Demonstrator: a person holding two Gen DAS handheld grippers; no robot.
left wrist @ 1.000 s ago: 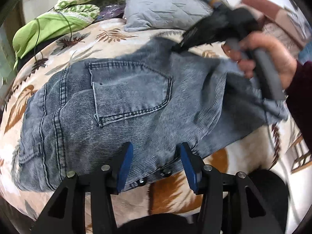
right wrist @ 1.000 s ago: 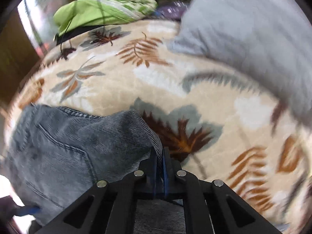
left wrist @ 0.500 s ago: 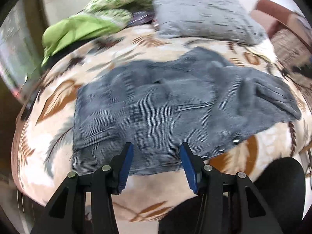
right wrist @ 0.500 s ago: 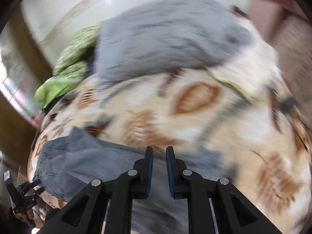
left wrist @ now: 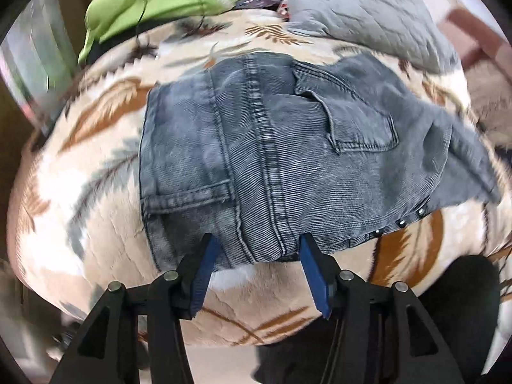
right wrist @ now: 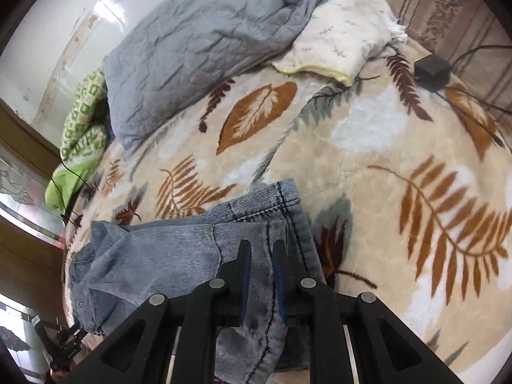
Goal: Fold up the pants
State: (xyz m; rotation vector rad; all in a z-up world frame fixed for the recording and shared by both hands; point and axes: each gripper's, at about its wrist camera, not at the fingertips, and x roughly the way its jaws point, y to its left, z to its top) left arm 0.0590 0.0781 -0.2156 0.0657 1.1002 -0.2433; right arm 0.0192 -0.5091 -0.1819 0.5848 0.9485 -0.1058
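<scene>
Folded grey corduroy jeans [left wrist: 288, 160] lie at the bed's [left wrist: 96, 224] near edge. Left tongs [left wrist: 256, 256] gape empty above them; right tongs [right wrist: 260, 249], just opening, straddle the hem loosely.

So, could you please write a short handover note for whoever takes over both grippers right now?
Left gripper: open, empty, hovering over the near edge of the grey-blue corduroy pants.
Right gripper: jaws have just been opening; a fold of the pants sits between them, but the pads look clear of it.
Pants lie bunched in a rough fold, back pocket up, on the beige leaf-print blanket.
Done: a first fold, untidy.
Left: probably square the edges, flatten the loose flap on the right, fold again.
</scene>
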